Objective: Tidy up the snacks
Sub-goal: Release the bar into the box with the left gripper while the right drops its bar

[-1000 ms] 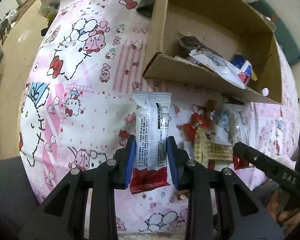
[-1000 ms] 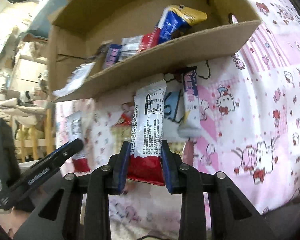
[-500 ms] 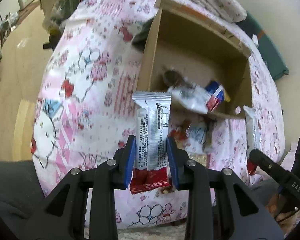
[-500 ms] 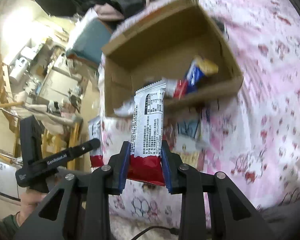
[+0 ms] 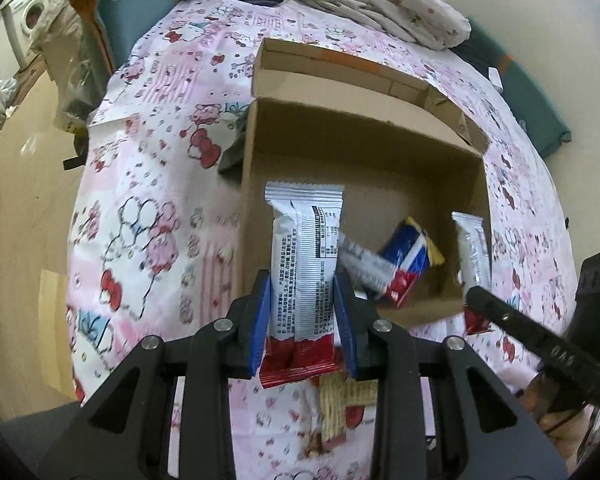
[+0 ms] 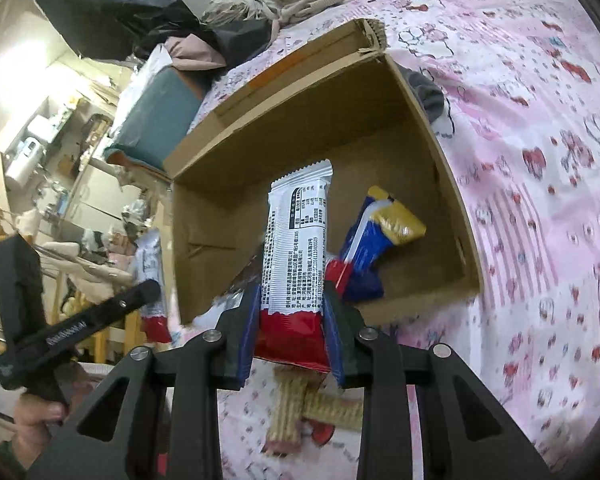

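Snack bars: left gripper (image 5: 303, 316) clamps one (image 5: 303, 264), right gripper (image 6: 290, 330) clamps another (image 6: 294, 248), both over cardboard box (image 5: 380, 152).

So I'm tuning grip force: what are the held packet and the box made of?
Packet: looks like thin glossy plastic film, with crimped serrated end seals and sheen. Box: matte brown corrugated cardboard, judging by its thick raw edges and folded flaps.
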`<state>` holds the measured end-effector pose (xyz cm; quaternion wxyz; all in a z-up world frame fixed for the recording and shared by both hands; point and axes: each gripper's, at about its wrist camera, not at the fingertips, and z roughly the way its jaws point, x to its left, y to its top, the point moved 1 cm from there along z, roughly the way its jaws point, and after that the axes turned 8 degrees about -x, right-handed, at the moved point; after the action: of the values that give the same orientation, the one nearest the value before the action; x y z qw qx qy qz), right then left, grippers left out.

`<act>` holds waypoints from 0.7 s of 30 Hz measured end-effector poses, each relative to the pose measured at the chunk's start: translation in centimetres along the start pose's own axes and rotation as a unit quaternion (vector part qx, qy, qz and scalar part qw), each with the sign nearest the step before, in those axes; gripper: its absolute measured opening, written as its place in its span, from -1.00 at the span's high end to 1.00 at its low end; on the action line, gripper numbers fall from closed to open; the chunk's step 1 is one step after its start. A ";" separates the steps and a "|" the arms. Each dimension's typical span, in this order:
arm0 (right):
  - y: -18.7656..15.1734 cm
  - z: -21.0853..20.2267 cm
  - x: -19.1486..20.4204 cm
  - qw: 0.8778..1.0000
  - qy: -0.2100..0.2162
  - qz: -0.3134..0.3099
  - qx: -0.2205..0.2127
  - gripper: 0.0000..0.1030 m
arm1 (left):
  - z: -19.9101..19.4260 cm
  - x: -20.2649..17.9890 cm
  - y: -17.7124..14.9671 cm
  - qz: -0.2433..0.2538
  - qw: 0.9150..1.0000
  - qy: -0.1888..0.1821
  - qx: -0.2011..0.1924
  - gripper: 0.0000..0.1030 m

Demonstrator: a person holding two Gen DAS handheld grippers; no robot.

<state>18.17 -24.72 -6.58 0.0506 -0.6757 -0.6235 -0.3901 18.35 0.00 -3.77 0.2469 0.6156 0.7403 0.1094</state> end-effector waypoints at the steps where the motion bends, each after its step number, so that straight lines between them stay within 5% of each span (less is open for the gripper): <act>1: 0.3 0.6 -0.1 1.000 -0.004 -0.002 0.002 0.39 | 0.5 -0.2 0.4 0.000 1.000 -0.002 0.000 0.48; 7: 1.6 3.8 -1.2 1.000 -0.003 0.021 0.022 0.39 | 3.3 -1.4 1.5 0.038 0.999 0.001 -0.015 0.48; 12: 2.0 5.3 -1.4 0.999 -0.004 0.026 0.031 0.38 | 5.6 -0.8 1.1 0.024 1.000 -0.009 0.012 0.47; 15: 2.0 5.8 -1.6 0.999 -0.015 0.032 0.034 0.32 | 6.0 -0.7 1.0 0.028 1.000 -0.002 0.012 0.46; 16: 2.0 5.8 -1.8 0.998 -0.023 0.037 0.033 0.13 | 6.0 -0.7 1.0 0.028 1.000 -0.003 0.010 0.46; 17: 2.1 5.7 -1.9 0.998 -0.024 0.042 0.031 -0.19 | 6.0 -0.8 1.0 0.028 1.000 -0.006 0.010 0.43; 19: 2.3 5.1 -1.8 0.999 -0.014 0.048 0.019 -0.24 | 5.9 -0.9 1.1 0.025 1.000 -0.011 0.014 0.26; 21: 2.6 4.8 -1.1 0.999 0.011 0.041 0.020 -0.24 | 5.5 -0.8 1.3 0.012 1.000 -0.019 0.014 -0.11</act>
<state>22.80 -23.51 -9.49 0.0863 -0.6952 -0.6024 -0.3825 22.35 -1.26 -7.70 0.2507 0.6300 0.7294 0.0907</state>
